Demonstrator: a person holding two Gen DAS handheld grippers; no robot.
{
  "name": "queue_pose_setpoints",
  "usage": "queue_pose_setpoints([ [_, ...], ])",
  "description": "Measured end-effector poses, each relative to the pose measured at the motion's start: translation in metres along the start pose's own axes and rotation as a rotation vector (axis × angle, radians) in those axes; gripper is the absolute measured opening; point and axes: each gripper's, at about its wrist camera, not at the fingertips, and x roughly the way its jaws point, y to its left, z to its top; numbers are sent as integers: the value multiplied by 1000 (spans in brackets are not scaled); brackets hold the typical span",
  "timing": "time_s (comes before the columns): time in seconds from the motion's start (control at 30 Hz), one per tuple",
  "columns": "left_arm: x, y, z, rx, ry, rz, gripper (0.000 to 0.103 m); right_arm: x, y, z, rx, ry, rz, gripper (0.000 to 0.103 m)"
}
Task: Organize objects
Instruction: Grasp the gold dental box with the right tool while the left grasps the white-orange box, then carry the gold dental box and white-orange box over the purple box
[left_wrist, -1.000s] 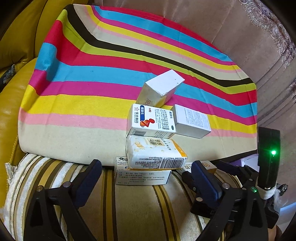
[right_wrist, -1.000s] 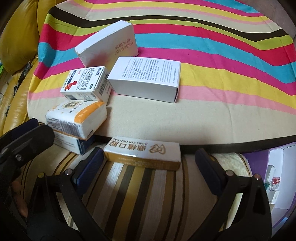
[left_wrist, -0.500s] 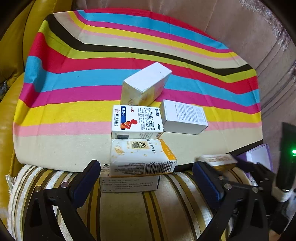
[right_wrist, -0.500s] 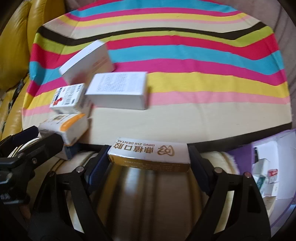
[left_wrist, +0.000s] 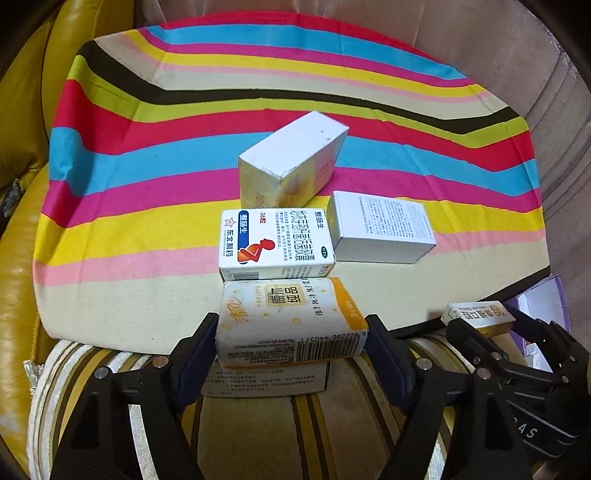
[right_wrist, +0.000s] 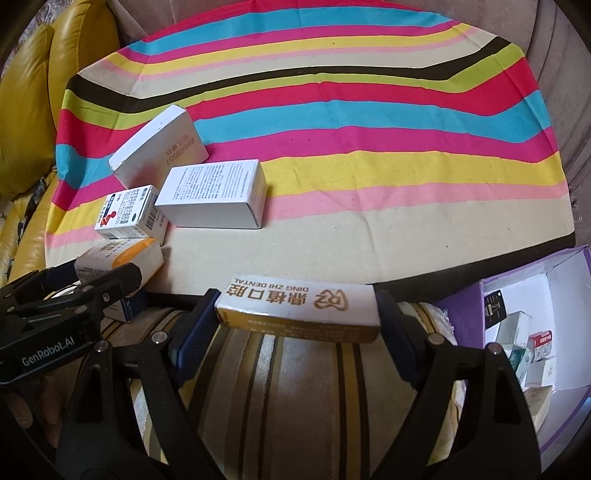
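Striped cloth (left_wrist: 147, 177) in red, blue, pink, yellow and black covers the upper frame of the left wrist view, over a yellow leather sofa (left_wrist: 18, 258) and a gold-striped cushion (left_wrist: 258, 424) below. Since 0.5 s ago the left gripper (left_wrist: 291, 341) has moved in, and its blue pads now pinch the white-and-orange tissue pack (left_wrist: 291, 325) at lower centre, atop a flat white printed box (left_wrist: 266, 380). Above sit 3 boxes: a white medicine carton with red figure (left_wrist: 275, 242), a plain white box (left_wrist: 380, 232), a tilted white-and-yellow box (left_wrist: 291, 162).

Right wrist view: the right gripper (right_wrist: 297, 314) grips the long white-and-gold dental box (right_wrist: 299, 306) at lower centre, lifted slightly. At lower right, an open purple box (right_wrist: 461, 321) holds several small cartons (right_wrist: 524, 343).
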Motion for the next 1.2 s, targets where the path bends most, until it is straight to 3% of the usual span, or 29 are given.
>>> queue_pose_setpoints([
  [0.27, -26, -9, -8, 12, -88, -23, 78, -16, -12, -6, 20, -27, 17, 85],
  [0.6, -39, -49, -19, 71, -115, -67, 78, -39, -38, -17, 53, -58, 23, 85],
  [1.2, -46, -137, -31, 235, -116, -131, 78, -75, -146, -49, 224, -97, -22, 85],
])
